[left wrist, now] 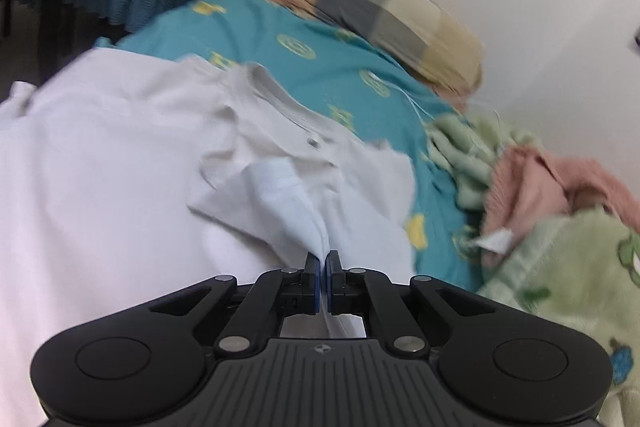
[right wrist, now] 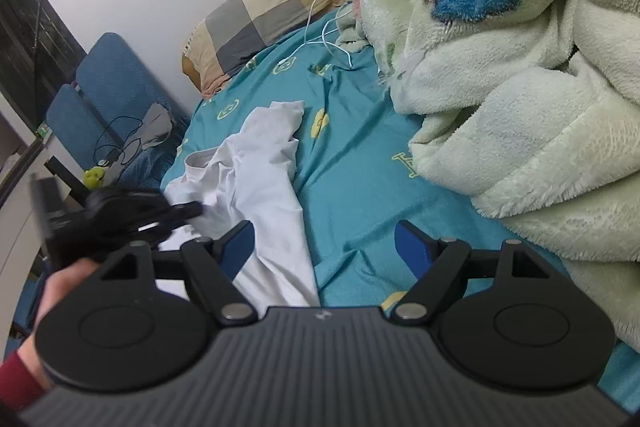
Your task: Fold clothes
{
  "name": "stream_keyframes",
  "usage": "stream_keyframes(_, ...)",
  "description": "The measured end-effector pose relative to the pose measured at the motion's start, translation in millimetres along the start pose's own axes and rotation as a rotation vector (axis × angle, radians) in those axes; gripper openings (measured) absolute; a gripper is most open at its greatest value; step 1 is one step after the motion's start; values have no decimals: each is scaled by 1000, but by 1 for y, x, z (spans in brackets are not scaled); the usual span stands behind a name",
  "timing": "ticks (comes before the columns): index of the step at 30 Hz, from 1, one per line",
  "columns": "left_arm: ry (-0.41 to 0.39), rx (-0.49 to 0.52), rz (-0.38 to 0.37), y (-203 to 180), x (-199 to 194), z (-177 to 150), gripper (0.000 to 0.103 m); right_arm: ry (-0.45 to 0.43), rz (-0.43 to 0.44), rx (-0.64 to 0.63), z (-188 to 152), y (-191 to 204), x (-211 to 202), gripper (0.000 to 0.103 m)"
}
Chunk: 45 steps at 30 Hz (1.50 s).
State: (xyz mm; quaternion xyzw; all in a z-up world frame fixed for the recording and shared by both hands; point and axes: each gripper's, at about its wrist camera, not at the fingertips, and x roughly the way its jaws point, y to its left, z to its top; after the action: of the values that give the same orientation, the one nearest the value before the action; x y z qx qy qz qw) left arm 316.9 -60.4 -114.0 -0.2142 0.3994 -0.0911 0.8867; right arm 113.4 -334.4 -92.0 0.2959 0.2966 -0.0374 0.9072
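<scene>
A white shirt [left wrist: 120, 155] lies spread on the teal bed sheet [left wrist: 280, 39], its collar and button toward the pillow. My left gripper [left wrist: 323, 261] is shut on a fold of the white shirt and lifts it into a ridge. In the right wrist view the shirt [right wrist: 256, 163] lies crumpled on the sheet [right wrist: 360, 155], and the left gripper [right wrist: 188, 211] shows blurred at the left, pinching it. My right gripper [right wrist: 324, 247] is open and empty, low over the sheet beside the shirt's right edge.
A checked pillow [left wrist: 384, 7] lies at the head of the bed by the white wall. A green fleece blanket [right wrist: 520, 87] and a pink cloth [left wrist: 536, 179] are heaped on the right. A white cable [right wrist: 324, 27] lies near the pillow. Blue chairs [right wrist: 104, 95] stand left of the bed.
</scene>
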Motion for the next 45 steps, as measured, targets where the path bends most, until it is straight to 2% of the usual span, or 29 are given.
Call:
stream_keyframes(4, 29, -16, 109, 30, 20, -4, 4, 6, -3, -23, -2, 4, 0, 79)
stream_keyframes(6, 25, -29, 113, 39, 19, -8, 6, 11, 3, -39, -3, 6, 0, 79)
stream_keyframes(8, 10, -47, 111, 45, 10, -11, 14, 18, 14, -55, -3, 8, 1, 79)
stream_keyframes(10, 13, -36, 102, 44, -12, -13, 18, 31, 28, -80, -4, 12, 1, 79)
stream_keyframes(12, 10, 15, 91, 38, -41, -15, 20, 42, 32, -120, -7, 17, 0, 79)
stream_keyframes(14, -4, 69, 87, 29, -79, -22, 36, 57, 42, -158, -9, 24, -3, 79)
stream_keyframes(19, -30, 152, 57, 15, -175, -62, 50, 69, 71, -216, -14, 37, -27, 79)
stream_keyframes(23, -19, 173, 39, 11, -225, -110, 52, 41, 82, -246, -15, 42, -66, 79)
stream_keyframes(26, 10, 155, 30, 19, -245, -146, 52, 22, 83, -264, -25, 37, -95, 79)
stream_keyframes(30, 47, 154, 6, 29, -253, -172, 52, 16, 58, -289, -46, 27, -125, 79)
stream_keyframes(35, 9, 288, -14, 9, -250, -181, 52, -49, 9, -246, -52, 20, -141, 79)
stream_keyframes(42, 92, 561, -194, -64, -228, -231, 49, -156, -72, -169, -38, 5, -146, 79)
stream_keyframes(45, 157, 660, -279, -99, -209, -257, 43, -200, -88, -156, -33, -3, -153, 79)
